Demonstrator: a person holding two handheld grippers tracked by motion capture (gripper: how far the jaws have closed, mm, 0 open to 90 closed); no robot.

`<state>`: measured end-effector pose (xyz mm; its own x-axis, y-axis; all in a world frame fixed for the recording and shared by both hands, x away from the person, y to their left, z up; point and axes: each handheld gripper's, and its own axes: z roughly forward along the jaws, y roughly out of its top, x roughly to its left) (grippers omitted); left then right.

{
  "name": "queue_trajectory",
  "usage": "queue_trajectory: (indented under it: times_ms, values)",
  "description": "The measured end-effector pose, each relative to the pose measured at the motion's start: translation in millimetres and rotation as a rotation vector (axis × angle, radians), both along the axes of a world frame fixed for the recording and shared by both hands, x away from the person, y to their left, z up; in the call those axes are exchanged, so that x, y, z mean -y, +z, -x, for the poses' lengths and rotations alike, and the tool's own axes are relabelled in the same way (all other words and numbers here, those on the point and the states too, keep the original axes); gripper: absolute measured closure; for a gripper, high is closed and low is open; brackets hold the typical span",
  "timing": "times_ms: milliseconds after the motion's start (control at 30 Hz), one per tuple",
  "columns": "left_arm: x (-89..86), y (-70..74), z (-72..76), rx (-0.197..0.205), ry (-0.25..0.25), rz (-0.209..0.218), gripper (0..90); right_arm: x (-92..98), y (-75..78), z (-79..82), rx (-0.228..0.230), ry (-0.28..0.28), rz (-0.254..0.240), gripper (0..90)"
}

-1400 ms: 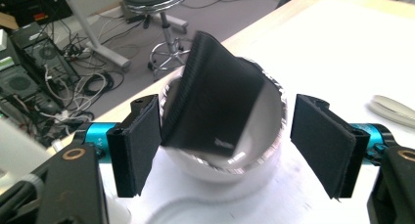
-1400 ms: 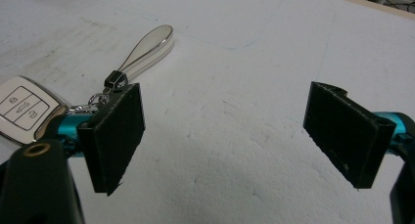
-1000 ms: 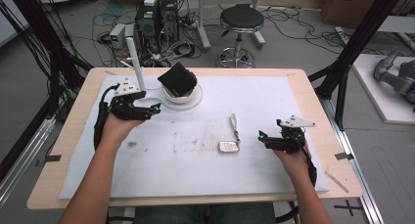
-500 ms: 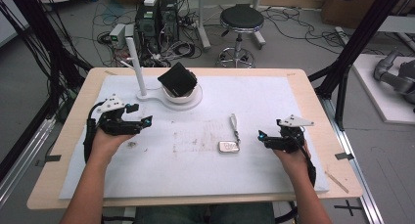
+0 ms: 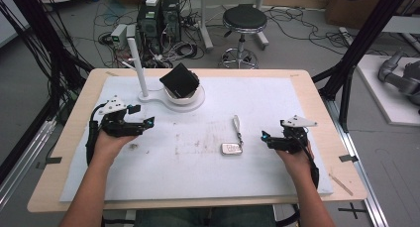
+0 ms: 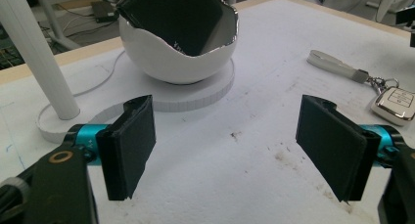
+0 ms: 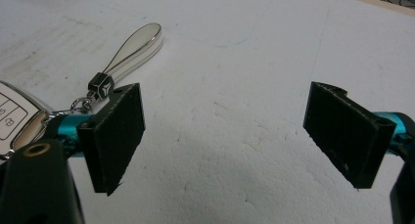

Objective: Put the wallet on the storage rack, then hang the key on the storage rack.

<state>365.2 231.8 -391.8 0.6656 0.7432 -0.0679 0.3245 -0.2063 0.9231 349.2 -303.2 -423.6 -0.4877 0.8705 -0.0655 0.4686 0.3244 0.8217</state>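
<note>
A white mat [image 5: 277,103] covers most of the counter [image 5: 317,95], leaving a strip of bare wood along each edge. The middle and near part of the mat lies open, marked only by a few brown smudges. At the far left stands a white post [image 5: 137,66] on a flat white base, and just beside it a white bowl [image 5: 184,95] with a broken-looking rim, holding a black box [image 5: 179,80] tilted on one corner.

The left gripper [image 5: 142,123] rests on the mat at the left, near the post's base, jaws spread wide with nothing between them. In the left gripper view the bowl [image 6: 178,57] sits ahead of the gap, apart from both jaws.

The right gripper [image 5: 267,136] rests at the right side, well in from the counter's right edge, its jaws also released and empty. The car key [image 5: 232,148] lies on the mat just beside it, toward the centre — a pale fob with a short chain and a white strap [image 5: 237,124] running away from the person. In the right gripper view the key [image 7: 12,117] sits beside and partly behind the left-hand jaw, outside the gap; the strap [image 7: 134,44] angles away ahead.

The writing on the fob's buttons is too small to read.
</note>
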Motion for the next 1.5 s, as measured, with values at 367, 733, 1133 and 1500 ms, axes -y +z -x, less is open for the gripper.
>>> queue_trajectory:
  times_ms: [367,733,1133,1500]
  values:
    - [-3.0,0.8,0.9,0.007,0.007,0.021,22.7,-2.7,-0.3,-1.3,0.003,0.003,0.002,15.6]
    - [-9.8,2.9,8.7,0.023,0.019,0.008,22.7,-15.5,2.5,-6.2,0.019,0.011,0.002,15.6]
    - [-31.6,3.1,26.7,0.031,0.07,0.003,22.7,-59.1,-0.5,-29.7,-0.012,0.055,0.004,15.6]
    - [-38.1,1.8,30.2,0.029,0.09,0.0,22.7,-91.2,-23.7,-40.9,-0.21,0.099,0.076,37.5]
